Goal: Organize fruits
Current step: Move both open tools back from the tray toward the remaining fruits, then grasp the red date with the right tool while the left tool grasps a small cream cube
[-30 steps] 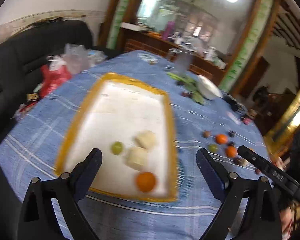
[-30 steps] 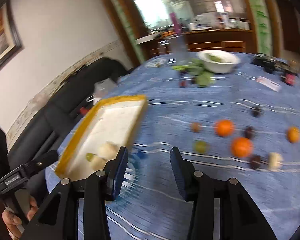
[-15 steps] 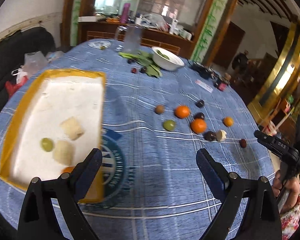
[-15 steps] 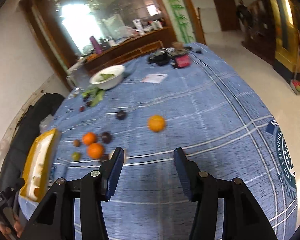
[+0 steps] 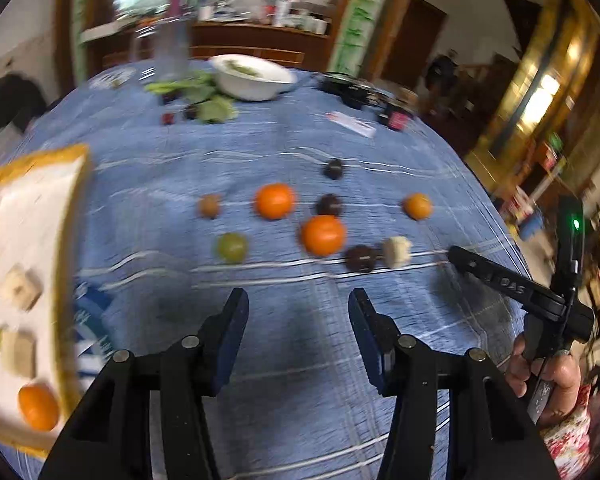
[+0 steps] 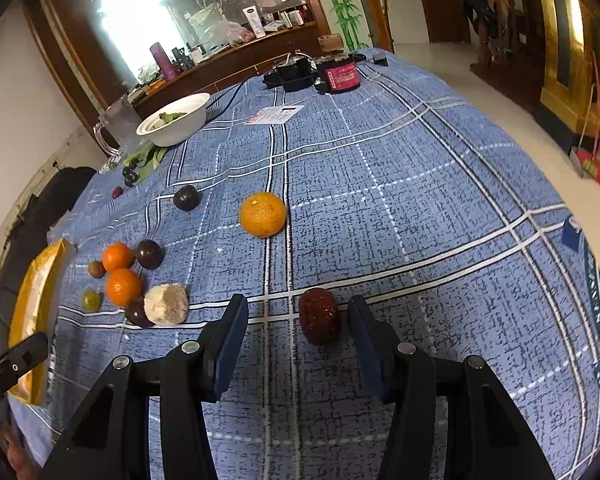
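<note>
On the blue checked tablecloth lie loose fruits: two oranges (image 5: 275,200) (image 5: 323,235), a green grape (image 5: 231,247), dark round fruits and a white piece (image 5: 397,251). My left gripper (image 5: 298,308) hovers just short of them, its jaws closing on nothing. At the left edge the yellow-rimmed tray (image 5: 66,240) holds white pieces, a grape and an orange (image 5: 38,407). My right gripper (image 6: 297,312) is open around a dark red fruit (image 6: 319,315), which lies on the cloth nearer the right finger, pads apart from it. A larger orange (image 6: 262,214) sits beyond.
A white bowl (image 6: 176,120), a glass mug (image 6: 118,124) and green leaves (image 6: 148,158) stand at the far side, with a red jar (image 6: 342,76) and a paper card (image 6: 274,114). A black sofa borders the table's left. The floor drops away on the right.
The left view swung from the tray to the loose fruits and its jaws narrowed. The right gripper swung right and came down over the dark red fruit, which now lies between its fingers.
</note>
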Action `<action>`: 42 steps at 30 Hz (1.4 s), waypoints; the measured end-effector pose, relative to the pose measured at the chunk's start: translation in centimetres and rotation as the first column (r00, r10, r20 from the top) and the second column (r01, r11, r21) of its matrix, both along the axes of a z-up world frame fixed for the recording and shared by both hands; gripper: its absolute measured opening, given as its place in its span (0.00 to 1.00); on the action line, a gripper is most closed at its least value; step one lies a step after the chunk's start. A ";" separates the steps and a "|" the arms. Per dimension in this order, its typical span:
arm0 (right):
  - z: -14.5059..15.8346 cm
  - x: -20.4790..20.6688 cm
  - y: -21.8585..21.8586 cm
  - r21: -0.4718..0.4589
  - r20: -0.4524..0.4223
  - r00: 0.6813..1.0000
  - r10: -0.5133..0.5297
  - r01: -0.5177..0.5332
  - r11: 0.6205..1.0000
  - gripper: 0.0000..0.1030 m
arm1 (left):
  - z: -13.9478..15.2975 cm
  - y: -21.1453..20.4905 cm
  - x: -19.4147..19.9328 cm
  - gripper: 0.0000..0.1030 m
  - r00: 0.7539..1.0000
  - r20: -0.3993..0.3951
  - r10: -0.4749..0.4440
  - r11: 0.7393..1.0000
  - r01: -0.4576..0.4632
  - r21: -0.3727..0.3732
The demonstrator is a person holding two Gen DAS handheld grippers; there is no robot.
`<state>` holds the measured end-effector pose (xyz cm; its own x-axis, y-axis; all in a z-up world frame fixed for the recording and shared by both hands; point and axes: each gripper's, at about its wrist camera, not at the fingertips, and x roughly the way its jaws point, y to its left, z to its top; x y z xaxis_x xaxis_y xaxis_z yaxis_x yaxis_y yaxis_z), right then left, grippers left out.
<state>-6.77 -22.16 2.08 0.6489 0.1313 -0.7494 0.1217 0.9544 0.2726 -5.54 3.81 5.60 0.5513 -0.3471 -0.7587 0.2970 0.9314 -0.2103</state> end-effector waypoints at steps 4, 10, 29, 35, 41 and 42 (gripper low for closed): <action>-0.1 0.2 1.1 -0.122 -0.008 1.000 0.007 -0.008 0.992 0.26 | 0.3 -4.2 0.6 0.49 0.993 0.062 -0.105 0.994 0.103 0.036; -0.2 -0.1 0.6 -0.069 0.001 1.000 0.028 -0.028 0.997 0.21 | -0.5 -9.5 2.0 0.49 0.968 0.084 -0.235 0.970 0.229 0.079; -0.2 -0.2 0.1 -0.027 0.002 1.000 0.025 -0.025 0.999 0.21 | -4.3 -13.8 4.5 0.21 0.968 0.026 -0.248 0.946 0.236 0.224; -0.2 -0.3 -0.2 -0.003 0.008 1.000 0.025 -0.025 1.000 0.21 | -3.8 -12.0 4.5 0.13 0.982 0.041 -0.187 0.967 0.176 0.181; 0.1 -0.7 -0.9 0.083 0.050 0.998 0.035 -0.039 0.996 0.21 | -0.5 -8.1 2.1 0.13 0.987 0.100 -0.124 0.991 0.117 0.073; 0.2 -0.8 -0.9 0.089 0.058 0.998 0.036 -0.041 0.995 0.21 | -0.1 -7.4 1.7 0.13 0.988 0.108 -0.112 0.993 0.106 0.060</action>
<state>-7.55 -23.09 2.32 0.6826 0.2220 -0.6962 0.0676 0.9295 0.3626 -3.87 -3.59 5.52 0.5942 -0.3697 -0.7143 0.4161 0.9013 -0.1204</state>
